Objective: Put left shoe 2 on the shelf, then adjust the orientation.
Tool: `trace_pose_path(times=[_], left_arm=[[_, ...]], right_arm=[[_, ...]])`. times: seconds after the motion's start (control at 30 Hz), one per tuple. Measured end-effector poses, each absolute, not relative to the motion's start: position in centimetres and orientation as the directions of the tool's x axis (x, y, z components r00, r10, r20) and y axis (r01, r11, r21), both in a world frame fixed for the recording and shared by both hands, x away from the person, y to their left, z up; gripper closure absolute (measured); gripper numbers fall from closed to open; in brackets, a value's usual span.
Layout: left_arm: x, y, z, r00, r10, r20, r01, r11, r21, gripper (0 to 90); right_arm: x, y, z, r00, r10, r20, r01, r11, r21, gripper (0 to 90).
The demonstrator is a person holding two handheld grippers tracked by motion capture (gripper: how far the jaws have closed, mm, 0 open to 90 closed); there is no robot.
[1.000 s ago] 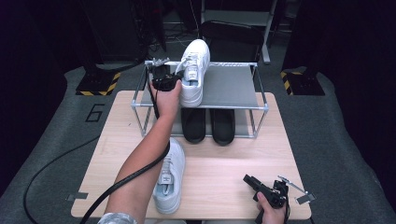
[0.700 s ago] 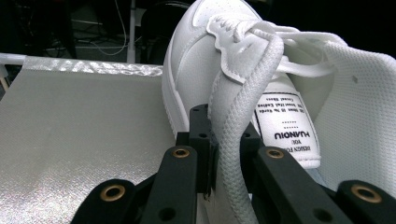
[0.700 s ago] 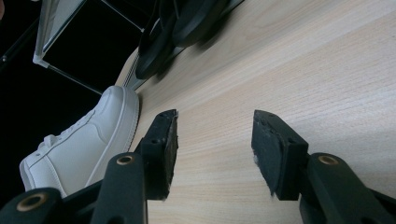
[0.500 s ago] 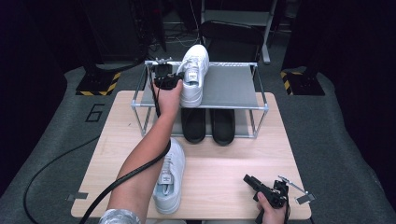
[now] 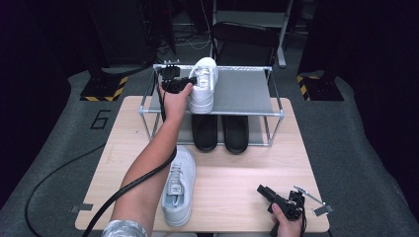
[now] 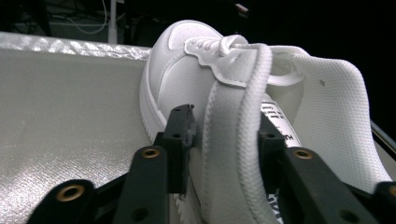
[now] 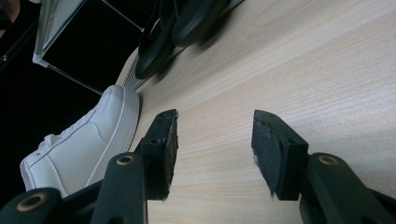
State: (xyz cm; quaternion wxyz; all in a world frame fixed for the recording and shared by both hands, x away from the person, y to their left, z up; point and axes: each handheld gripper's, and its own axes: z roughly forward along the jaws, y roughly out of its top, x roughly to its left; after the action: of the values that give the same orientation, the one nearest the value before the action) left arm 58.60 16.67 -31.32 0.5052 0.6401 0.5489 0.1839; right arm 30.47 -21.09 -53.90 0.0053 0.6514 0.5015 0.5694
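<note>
White sneaker [image 5: 203, 85] set on the metal rack's top shelf [image 5: 247, 91], its collar pinched between the jaws of the left gripper [image 6: 224, 135], toe pointed away, right gripper [image 7: 215, 140] held spread over the wooden table [image 5: 237, 168], second sneaker [image 5: 179, 185] lain near the table's front edge

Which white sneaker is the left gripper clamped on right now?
The white sneaker on the rack's top shelf, held at its heel collar by the left gripper; the other sneaker lies untouched on the table.

A white "6" [image 5: 101, 119] is painted on the grey floor left of the table [image 5: 296, 163]; the shoe tongue label [image 6: 280, 123] is unreadable
</note>
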Motion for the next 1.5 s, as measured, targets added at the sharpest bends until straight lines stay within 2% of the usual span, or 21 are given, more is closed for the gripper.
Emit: trace_pose_path(times=[0.13, 0.27, 0.63, 1.03, 1.5], left_arm=[[58.8, 16.9, -31.1, 0.351, 0.879, -0.323, 0.529, 0.099, 0.843, 58.1], [58.6, 17.2, -29.9, 0.365, 0.876, -0.314, 0.484, 0.110, 0.868, 52.0], [56.6, 17.1, -27.9, 0.422, 0.864, -0.274, 0.444, 0.067, 0.893, 52.5], [52.1, 20.2, -28.9, 0.462, 0.863, -0.205, 0.391, 0.009, 0.920, 52.2], [46.7, 25.2, -31.4, 0.479, 0.848, -0.228, 0.387, 0.030, 0.922, 51.2]], right_arm=[[30.5, -20.9, -53.9, -0.152, 0.659, 0.736, 0.651, -0.494, 0.576, 50.8], [30.5, -21.0, -53.9, -0.143, 0.662, 0.735, 0.655, -0.494, 0.572, 50.8], [30.6, -20.6, -53.9, -0.151, 0.661, 0.735, 0.659, -0.487, 0.573, 50.7], [30.8, -20.0, -53.7, -0.174, 0.666, 0.725, 0.661, -0.467, 0.588, 50.5], [31.1, -17.6, -52.5, -0.235, 0.751, 0.617, 0.657, -0.346, 0.670, 50.2]])
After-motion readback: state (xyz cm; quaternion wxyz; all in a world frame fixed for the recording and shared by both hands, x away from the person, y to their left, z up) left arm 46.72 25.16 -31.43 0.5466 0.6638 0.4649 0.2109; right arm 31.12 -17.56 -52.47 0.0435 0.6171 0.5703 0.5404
